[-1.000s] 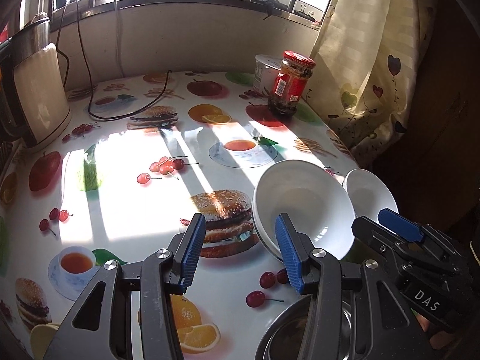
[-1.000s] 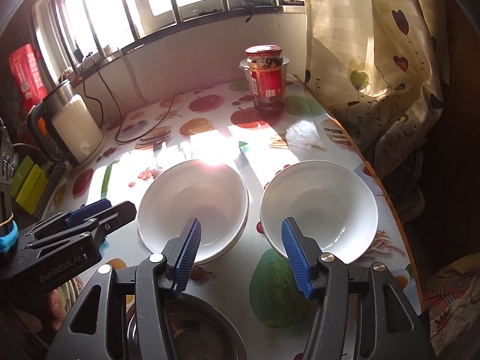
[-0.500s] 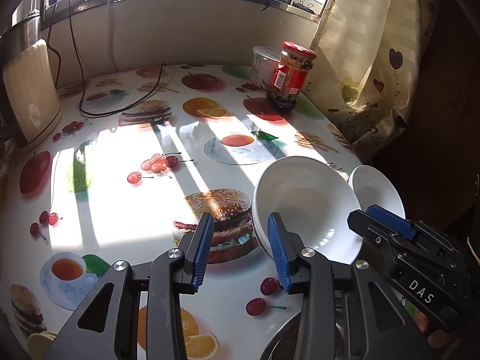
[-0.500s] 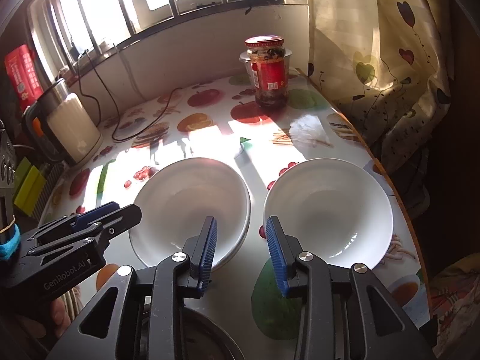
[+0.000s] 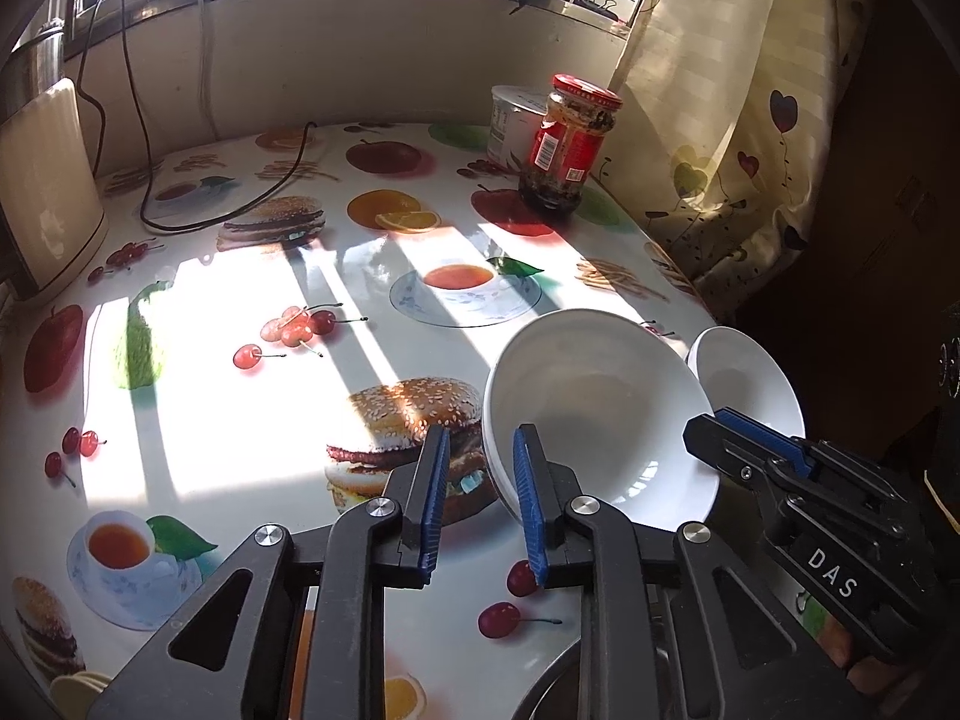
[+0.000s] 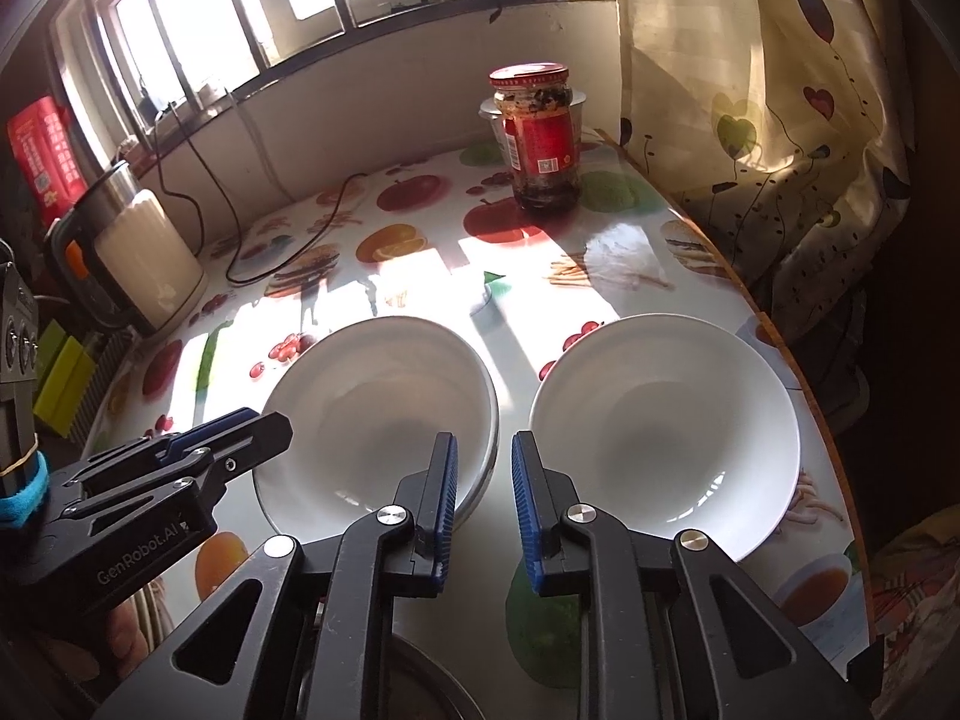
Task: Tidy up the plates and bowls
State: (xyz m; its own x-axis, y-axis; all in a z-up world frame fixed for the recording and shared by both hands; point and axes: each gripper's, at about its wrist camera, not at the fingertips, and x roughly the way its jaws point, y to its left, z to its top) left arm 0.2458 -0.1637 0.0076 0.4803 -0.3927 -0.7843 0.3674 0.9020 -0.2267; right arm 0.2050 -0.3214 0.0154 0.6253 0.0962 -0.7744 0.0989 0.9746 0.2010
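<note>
Two nested white bowls [image 5: 594, 402] sit on the printed tablecloth; they also show in the right wrist view [image 6: 384, 408]. A single white bowl [image 6: 666, 420] sits to their right near the table edge, and it shows small in the left wrist view [image 5: 744, 378]. My left gripper [image 5: 480, 504] is narrowly open and empty, its jaws just at the near left rim of the nested bowls. My right gripper [image 6: 480, 504] is narrowly open and empty, over the gap between the nested bowls and the single bowl. A metal bowl [image 6: 432, 690] lies partly hidden under both grippers.
A red-lidded jar [image 5: 570, 144] and a white tub [image 5: 510, 120] stand at the back right. A kettle [image 6: 144, 258] with a black cord [image 5: 240, 204] stands at the back left. The table's right edge [image 6: 798, 384] borders a curtain [image 6: 780, 120].
Both grippers have narrowed their jaws from wide open to a small gap. Both views have shifted slightly forward towards the bowls. The bowls have not moved.
</note>
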